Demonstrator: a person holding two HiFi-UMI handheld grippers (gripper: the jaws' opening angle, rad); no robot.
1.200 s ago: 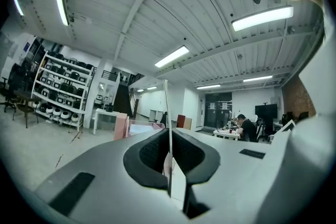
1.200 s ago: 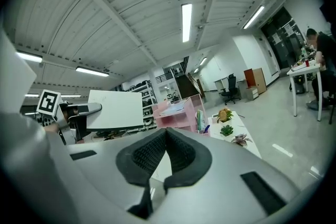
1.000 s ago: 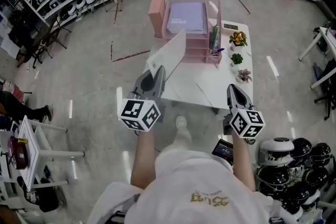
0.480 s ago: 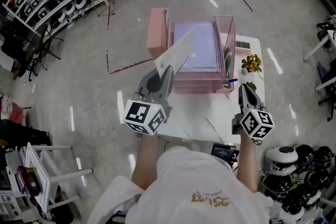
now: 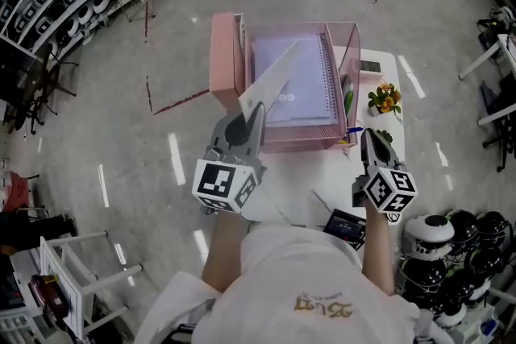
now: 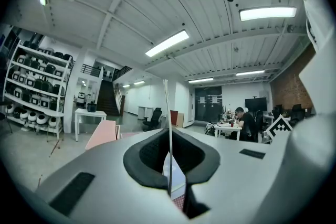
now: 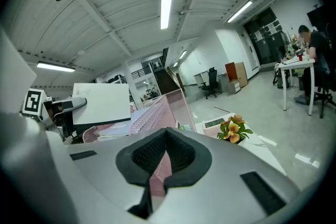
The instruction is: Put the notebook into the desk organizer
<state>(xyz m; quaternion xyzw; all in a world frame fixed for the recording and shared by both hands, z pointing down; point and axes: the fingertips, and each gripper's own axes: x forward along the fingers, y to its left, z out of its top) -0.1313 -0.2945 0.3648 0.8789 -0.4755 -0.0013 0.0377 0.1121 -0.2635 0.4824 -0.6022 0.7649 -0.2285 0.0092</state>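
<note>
My left gripper (image 5: 255, 115) is shut on the near edge of a white notebook (image 5: 271, 83), which tilts up and away over the pink mesh desk organizer (image 5: 225, 60). A purple spiral notebook (image 5: 305, 84) lies in the organizer's top tray, partly hidden by the white one. In the left gripper view the held notebook (image 6: 168, 123) shows edge-on between the jaws. The right gripper view shows that notebook (image 7: 102, 103) from the side, above the organizer (image 7: 157, 113). My right gripper (image 5: 366, 139) hangs shut and empty at the organizer's front right corner.
The organizer stands on a white table (image 5: 306, 185). Pens (image 5: 348, 101) fill its right compartment. A flower pot (image 5: 384, 98) and a small display (image 5: 371, 66) sit to the right. A black device (image 5: 347, 226) lies near the table's front edge. Helmets (image 5: 451, 242) are piled at the lower right.
The left gripper has carried the white notebook forward from the table's near side to above the organizer's trays. The right gripper followed toward the organizer's front right corner.
</note>
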